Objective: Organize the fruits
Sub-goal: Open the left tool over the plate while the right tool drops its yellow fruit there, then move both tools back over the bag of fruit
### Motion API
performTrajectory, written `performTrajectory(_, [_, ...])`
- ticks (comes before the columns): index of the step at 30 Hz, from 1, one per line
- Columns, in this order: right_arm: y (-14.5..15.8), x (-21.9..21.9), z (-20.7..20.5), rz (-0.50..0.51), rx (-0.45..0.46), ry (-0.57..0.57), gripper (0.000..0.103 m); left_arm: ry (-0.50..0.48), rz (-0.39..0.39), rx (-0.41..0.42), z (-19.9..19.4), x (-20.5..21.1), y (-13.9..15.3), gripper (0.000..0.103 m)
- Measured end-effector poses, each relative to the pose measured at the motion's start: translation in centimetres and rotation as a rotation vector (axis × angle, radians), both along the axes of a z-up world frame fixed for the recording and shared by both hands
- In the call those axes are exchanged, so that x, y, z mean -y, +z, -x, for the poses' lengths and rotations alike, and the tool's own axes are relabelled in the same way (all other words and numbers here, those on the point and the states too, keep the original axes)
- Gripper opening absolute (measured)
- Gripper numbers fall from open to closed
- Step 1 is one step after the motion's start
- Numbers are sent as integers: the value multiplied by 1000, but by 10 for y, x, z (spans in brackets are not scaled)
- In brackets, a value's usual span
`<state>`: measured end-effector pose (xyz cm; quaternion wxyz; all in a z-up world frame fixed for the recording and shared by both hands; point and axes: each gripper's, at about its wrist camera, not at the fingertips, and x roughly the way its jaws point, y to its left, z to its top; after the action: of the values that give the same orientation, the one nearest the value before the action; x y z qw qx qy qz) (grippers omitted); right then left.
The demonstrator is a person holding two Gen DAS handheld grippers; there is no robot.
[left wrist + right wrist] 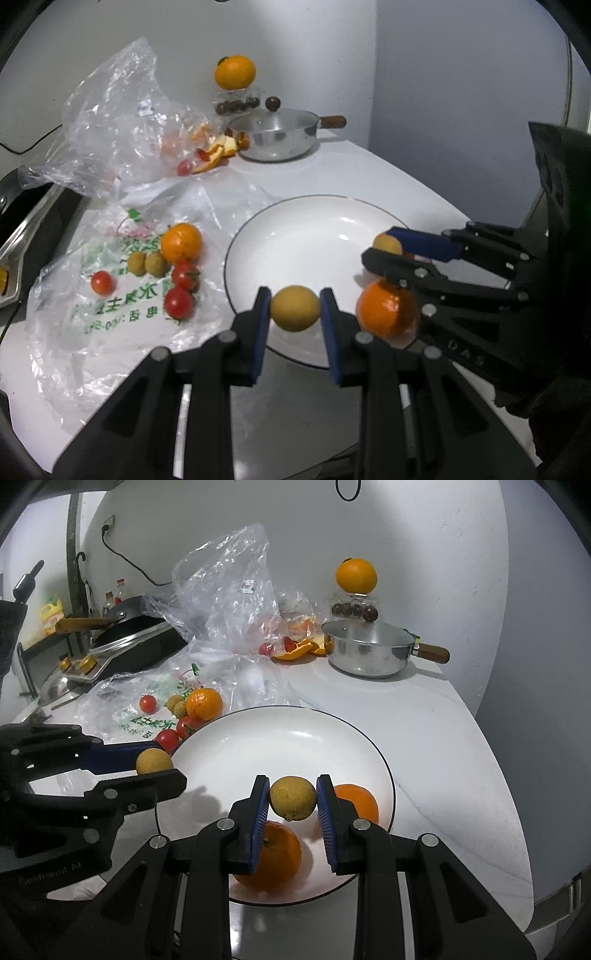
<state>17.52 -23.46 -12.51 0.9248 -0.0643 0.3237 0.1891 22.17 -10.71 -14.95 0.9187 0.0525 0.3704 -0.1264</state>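
Left claw: the left claw (294, 309) pinches a small round yellow-brown longan fruit (294, 308) between its blue pads, at the lower centre of the left wrist view, over the near edge of the round white plate with a thin dark rim (236, 236).
Right claw: the right claw (293, 798) pinches a second yellow-brown longan with a rough skin (293, 798) at the lower centre of the right wrist view, above the plate's lower half.
Already on the plate: two round orange tangerines, one at the lower centre (275, 856) partly behind the claw, the other to its right (360, 803) near the rim.
About to join them: both held longans hang over the plate, so I judge that both are due to be set down next.
Left on the surface: on the printed clear plastic bag (122, 291) at the left of the left wrist view lie one orange tangerine (181, 242), two small longans touching each other (146, 263) and three red cherry tomatoes (178, 302).
Not clearly part of the job: the orange (235, 72) atop a clear container (236, 99) at upper centre, and the orange peel (218, 151) beside the lidded steel saucepan (275, 138).
Progress: roughly under halfway, judging by the count; the loose fruit on the bag outnumbers what sits on the plate.
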Motion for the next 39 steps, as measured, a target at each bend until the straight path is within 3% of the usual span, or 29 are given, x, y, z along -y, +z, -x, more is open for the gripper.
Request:
performTrajectory(18, [3,3,-3,-17,8,3,28,8,34,-30,-6,-1,-3,33])
performTrajectory(23, [4,0,-1,-10,9,2,29,23,49,-15,-2,-8,1,48])
performTrajectory(39, [21,-30,7,26,46,32,29,83,81,38,14,-48,14,48])
